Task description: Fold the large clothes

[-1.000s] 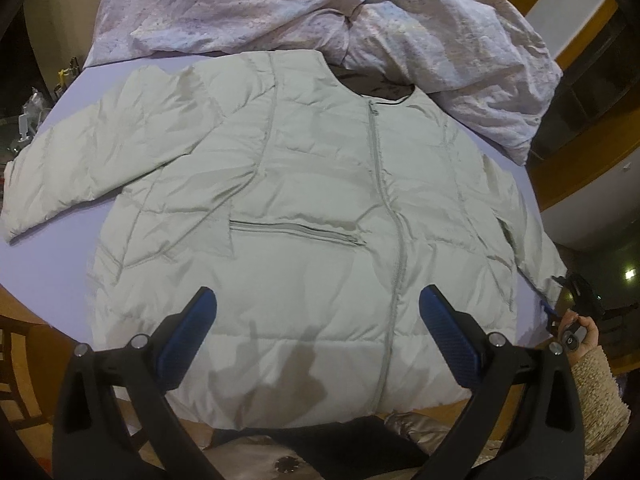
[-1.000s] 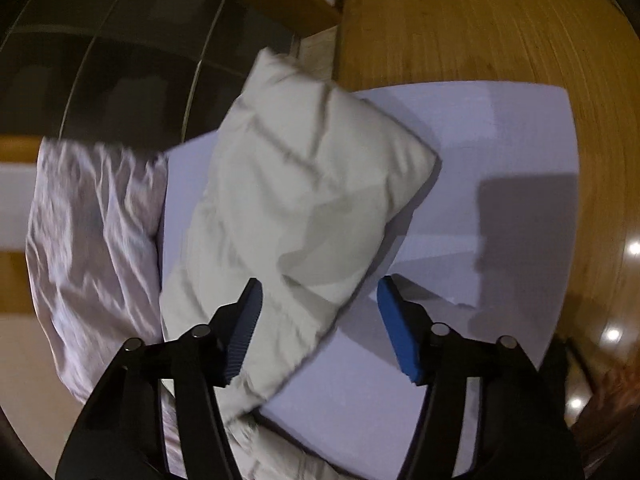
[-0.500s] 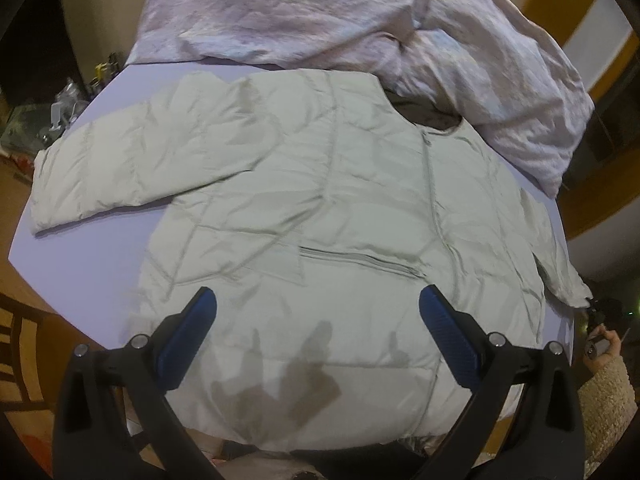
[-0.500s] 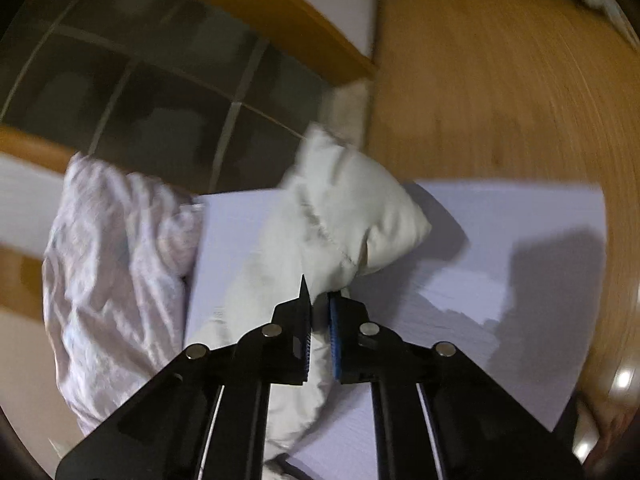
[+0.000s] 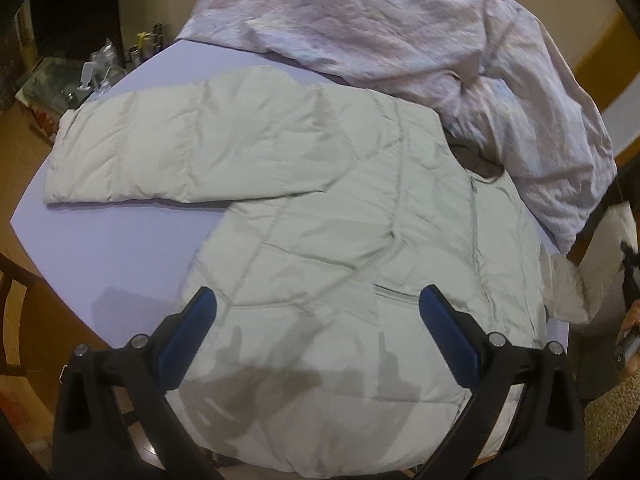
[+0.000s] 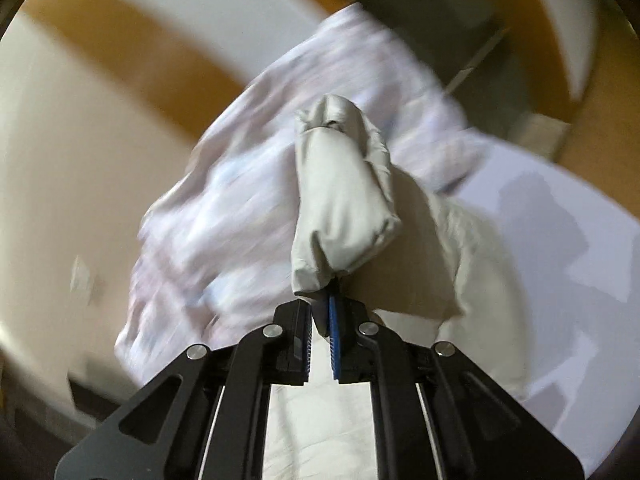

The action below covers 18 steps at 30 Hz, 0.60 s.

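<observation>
A pale quilted jacket point(image 5: 340, 216) is spread front-up on a lilac desk point(image 5: 120, 248). One sleeve point(image 5: 160, 144) is laid out flat toward the left edge of the desk in the left wrist view. The zip is seen running down the right part of the body, and a zipped pocket lies near the middle. A crumpled pink quilt point(image 5: 420, 40) is heaped along the far edge of the desk and overlaps the jacket collar.

The left tongs point(image 5: 316, 320) are held wide open above the lower half of the jacket, with nothing between the blue pads point(image 5: 192, 328). Their shadow is cast on the fabric beside the hem.

The right tongs point(image 6: 320, 320) are closed almost fully on the other sleeve point(image 6: 340, 200) of the jacket. The cuff end is pinched between the pads, and the sleeve is raised off the desk so that it stands up in front of the camera. The pink quilt point(image 6: 240, 200) is seen behind it, blurred. The lilac desk point(image 6: 560, 240) is visible to the right of the sleeve.

A cluttered side surface point(image 5: 88, 76) is visible beyond the far left corner; its items are too small to identify.
</observation>
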{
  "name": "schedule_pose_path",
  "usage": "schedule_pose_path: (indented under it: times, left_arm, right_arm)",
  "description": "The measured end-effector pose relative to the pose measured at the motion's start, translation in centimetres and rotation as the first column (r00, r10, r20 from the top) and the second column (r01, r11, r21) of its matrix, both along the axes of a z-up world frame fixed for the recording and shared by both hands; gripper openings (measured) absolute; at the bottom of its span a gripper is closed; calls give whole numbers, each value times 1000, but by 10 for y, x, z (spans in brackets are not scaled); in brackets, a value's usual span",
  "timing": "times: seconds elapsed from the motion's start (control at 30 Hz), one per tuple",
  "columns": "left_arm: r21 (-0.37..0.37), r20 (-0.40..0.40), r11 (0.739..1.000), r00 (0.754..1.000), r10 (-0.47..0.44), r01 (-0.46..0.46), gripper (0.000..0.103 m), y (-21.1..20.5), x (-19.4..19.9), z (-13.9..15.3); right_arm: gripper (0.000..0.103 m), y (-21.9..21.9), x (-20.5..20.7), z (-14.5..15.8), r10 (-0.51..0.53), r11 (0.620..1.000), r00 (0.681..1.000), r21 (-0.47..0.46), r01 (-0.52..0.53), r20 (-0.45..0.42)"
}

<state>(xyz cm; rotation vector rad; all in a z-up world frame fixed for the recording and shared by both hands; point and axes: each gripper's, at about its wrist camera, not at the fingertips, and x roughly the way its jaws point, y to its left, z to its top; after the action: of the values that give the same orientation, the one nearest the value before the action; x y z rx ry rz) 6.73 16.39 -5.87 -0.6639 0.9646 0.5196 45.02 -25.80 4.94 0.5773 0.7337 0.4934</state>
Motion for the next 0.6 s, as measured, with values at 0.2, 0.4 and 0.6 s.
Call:
schedule_pose_path:
  times: [0.2, 0.4, 0.6]
  left_arm:
    - [9, 1, 999, 999, 45, -45, 101, 21, -15, -3]
    - [-44, 1, 992, 993, 117, -117, 101, 43, -32, -12]
    - [-45, -15, 987, 988, 151, -151, 100, 58, -44, -19]
  right_arm:
    - [8, 105, -18, -15, 224, 972, 974, -64, -226, -30]
    - [8, 190, -44, -68, 357, 908, 921, -173, -382, -158]
    - [11, 244, -71, -131, 377, 792, 878, -389, -471, -296]
